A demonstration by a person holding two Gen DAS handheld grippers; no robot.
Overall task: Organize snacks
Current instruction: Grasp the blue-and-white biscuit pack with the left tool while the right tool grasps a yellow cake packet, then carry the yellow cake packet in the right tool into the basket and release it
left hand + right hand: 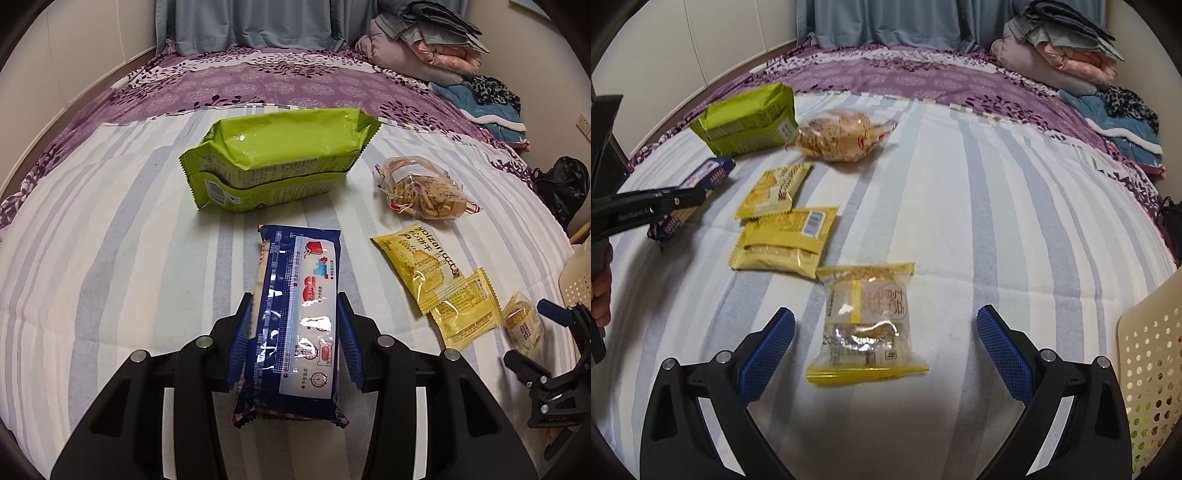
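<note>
the dark blue biscuit packet point(295, 325) lies lengthwise on the striped sheet point(110, 258) of the bed, and the left gripper point(295, 339) pinches it, its blue pads pressed against the packet's two long sides; beyond it sits the big green snack bag point(277, 158), and to its right the clear bag of biscuits point(421, 188), the yellow cracker packet point(417, 266) and a second yellow packet point(465, 310) overlapping that one's near corner; in the right wrist view the small clear pastry pack with yellow edges point(866, 321) lies flat on the sheet, just past the right gripper point(886, 332), whose blue fingers stand spread wide to either side of it without touching it; a cream perforated basket point(1152, 369) shows at the right edge of that view; further back a purple floral cover point(277, 81) spreads to grey-blue curtains point(251, 22), with folded bedding and clothes point(424, 44) piled in the far right corner.
</note>
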